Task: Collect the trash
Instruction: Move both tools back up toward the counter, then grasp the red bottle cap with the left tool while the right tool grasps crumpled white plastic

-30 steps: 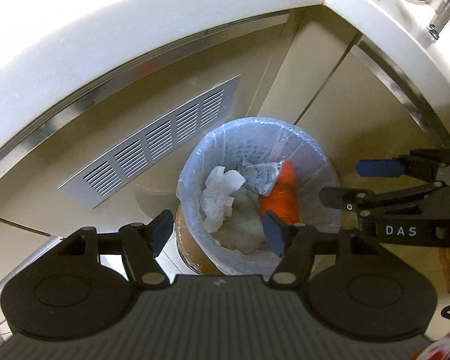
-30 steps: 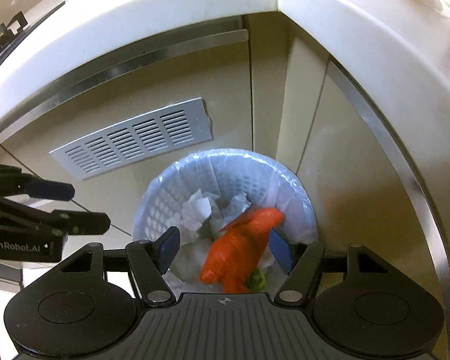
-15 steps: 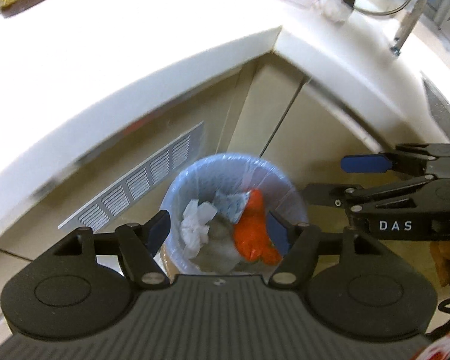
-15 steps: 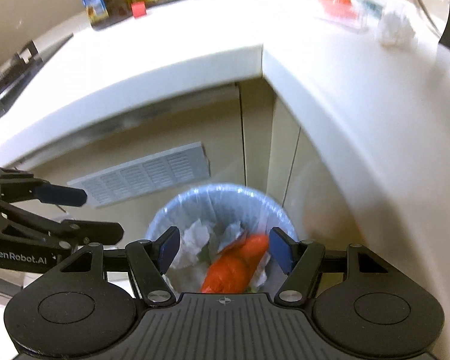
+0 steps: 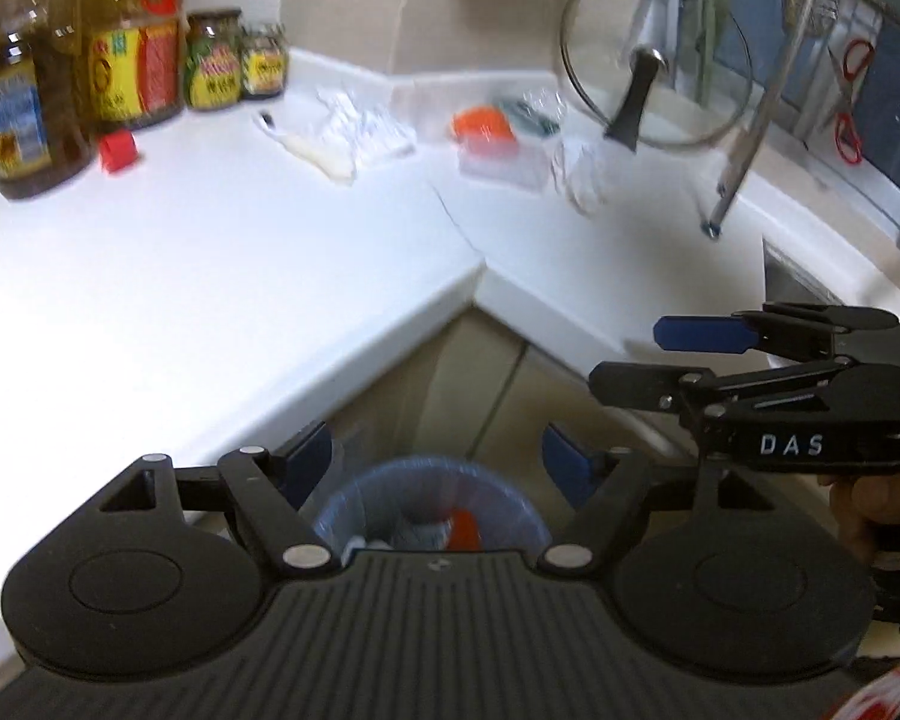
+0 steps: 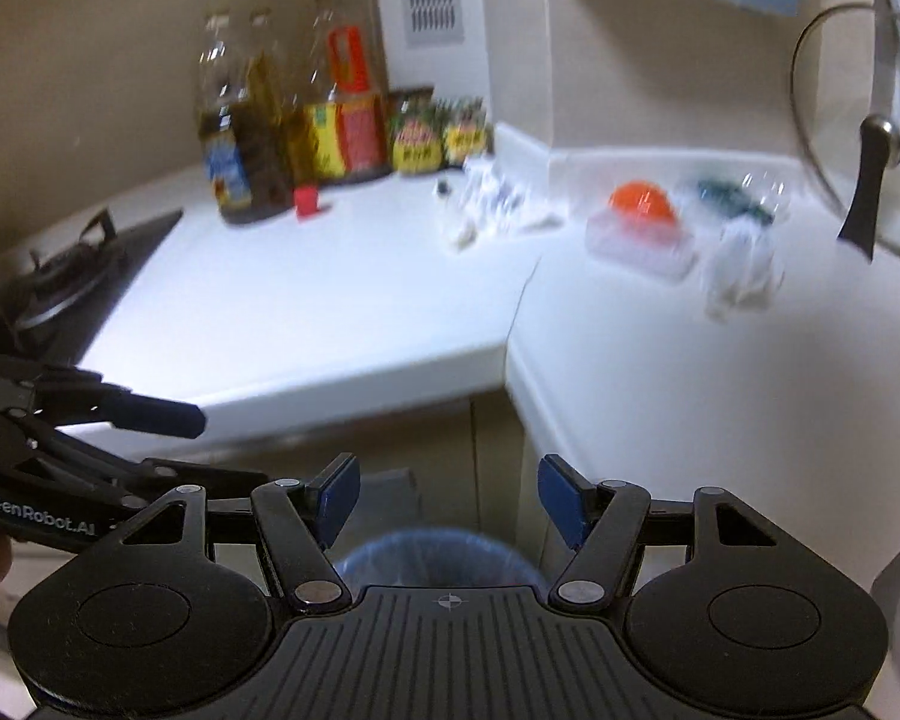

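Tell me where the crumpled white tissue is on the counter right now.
In the right wrist view the crumpled white tissue lies on the right counter wing, just right of the clear box with the orange thing, below the glass lid.

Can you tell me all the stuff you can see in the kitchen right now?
countertop: one, white, L-shaped corner.
bin: one, blue liner, on the floor under the corner, holding orange and white trash.
bottles and jars: several, yellow and brown, back of the counter.
red cap: one, in front of the bottles.
clear wrappers: a blurry pile, mid-counter.
clear box with something orange: one, right counter.
crumpled tissue: one, white, beside the box.
glass lid: one, standing at right.
stove: one, black, far left.
left gripper: open, empty.
right gripper: open, empty.
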Demonstrator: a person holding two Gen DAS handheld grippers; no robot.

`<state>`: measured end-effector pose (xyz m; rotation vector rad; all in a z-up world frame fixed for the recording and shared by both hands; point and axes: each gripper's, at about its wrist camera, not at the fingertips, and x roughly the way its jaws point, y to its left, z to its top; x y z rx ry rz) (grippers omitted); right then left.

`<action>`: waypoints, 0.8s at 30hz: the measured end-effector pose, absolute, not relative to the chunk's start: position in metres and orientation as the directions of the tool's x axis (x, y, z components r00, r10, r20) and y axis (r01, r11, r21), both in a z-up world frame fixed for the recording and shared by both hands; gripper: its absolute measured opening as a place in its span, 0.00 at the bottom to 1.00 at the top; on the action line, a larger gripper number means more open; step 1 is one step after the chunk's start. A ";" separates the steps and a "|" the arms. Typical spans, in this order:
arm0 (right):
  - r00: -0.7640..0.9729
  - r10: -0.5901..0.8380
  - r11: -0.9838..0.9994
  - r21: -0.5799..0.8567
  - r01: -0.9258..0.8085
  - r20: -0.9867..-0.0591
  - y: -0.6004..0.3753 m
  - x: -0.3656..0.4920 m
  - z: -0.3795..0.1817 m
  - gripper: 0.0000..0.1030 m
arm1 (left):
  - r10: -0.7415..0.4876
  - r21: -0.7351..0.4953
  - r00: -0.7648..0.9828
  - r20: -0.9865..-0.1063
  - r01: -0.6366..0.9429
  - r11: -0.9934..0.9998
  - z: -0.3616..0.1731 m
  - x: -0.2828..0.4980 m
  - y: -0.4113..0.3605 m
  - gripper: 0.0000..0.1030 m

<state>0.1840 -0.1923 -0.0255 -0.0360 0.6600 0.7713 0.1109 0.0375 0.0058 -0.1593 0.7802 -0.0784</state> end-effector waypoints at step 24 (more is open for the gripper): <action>0.510 0.699 0.642 0.126 -0.756 -0.501 -0.109 0.359 0.003 0.64 | 0.292 -0.070 0.719 -0.631 -0.427 0.902 0.038 0.185 0.126 0.78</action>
